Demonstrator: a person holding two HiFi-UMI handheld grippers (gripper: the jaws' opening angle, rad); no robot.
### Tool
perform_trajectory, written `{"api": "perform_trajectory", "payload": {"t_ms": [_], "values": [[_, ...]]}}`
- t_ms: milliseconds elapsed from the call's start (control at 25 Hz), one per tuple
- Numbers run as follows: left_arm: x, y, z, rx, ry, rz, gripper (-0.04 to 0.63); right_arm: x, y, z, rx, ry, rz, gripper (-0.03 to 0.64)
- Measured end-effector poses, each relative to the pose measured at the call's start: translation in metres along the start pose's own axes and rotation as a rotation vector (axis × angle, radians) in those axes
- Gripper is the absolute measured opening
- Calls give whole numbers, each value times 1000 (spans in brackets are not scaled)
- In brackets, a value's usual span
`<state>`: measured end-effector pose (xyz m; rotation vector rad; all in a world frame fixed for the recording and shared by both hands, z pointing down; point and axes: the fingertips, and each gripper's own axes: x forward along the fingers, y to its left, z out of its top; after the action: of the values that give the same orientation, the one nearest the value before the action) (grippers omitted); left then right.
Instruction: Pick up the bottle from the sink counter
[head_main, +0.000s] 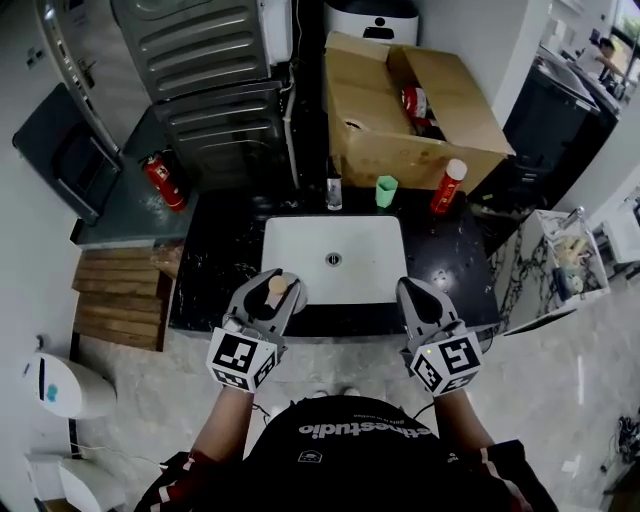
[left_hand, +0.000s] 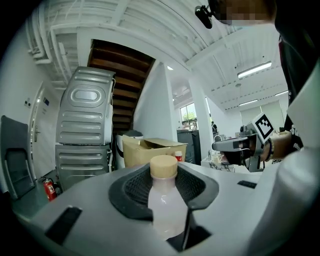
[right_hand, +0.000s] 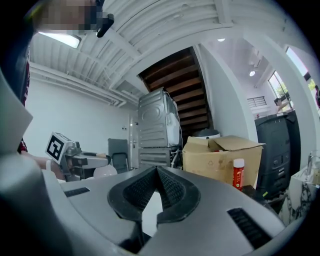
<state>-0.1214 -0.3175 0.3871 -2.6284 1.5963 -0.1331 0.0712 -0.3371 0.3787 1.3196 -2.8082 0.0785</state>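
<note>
A small pale bottle (head_main: 279, 288) with a tan cap stands upright between the jaws of my left gripper (head_main: 270, 296), held above the front edge of the sink counter (head_main: 225, 250). In the left gripper view the black pads press on both sides of the bottle (left_hand: 165, 205), and the left gripper (left_hand: 164, 176) is shut on it below the cap. My right gripper (head_main: 412, 292) hovers at the counter's front right. Its jaws (right_hand: 156, 171) are shut with nothing between them.
A white sink basin (head_main: 290, 245) is set in the black counter. At the back edge stand a small clear bottle (head_main: 333, 190), a green cup (head_main: 386, 190) and a red bottle with a white cap (head_main: 448, 187). Behind are an open cardboard box (head_main: 370, 110) and stacked machines (head_main: 210, 80).
</note>
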Motion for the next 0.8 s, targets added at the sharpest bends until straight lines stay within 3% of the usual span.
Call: {"api": "perform_trajectory", "payload": {"t_ms": [400,800], "values": [[15,-14,4,3,-1,-49,140,-17,-9,1,8,-6,-29,38],[18,-12,1,-12,5,-50,140,-18,-11,-2,14,-1,-32,38]]}}
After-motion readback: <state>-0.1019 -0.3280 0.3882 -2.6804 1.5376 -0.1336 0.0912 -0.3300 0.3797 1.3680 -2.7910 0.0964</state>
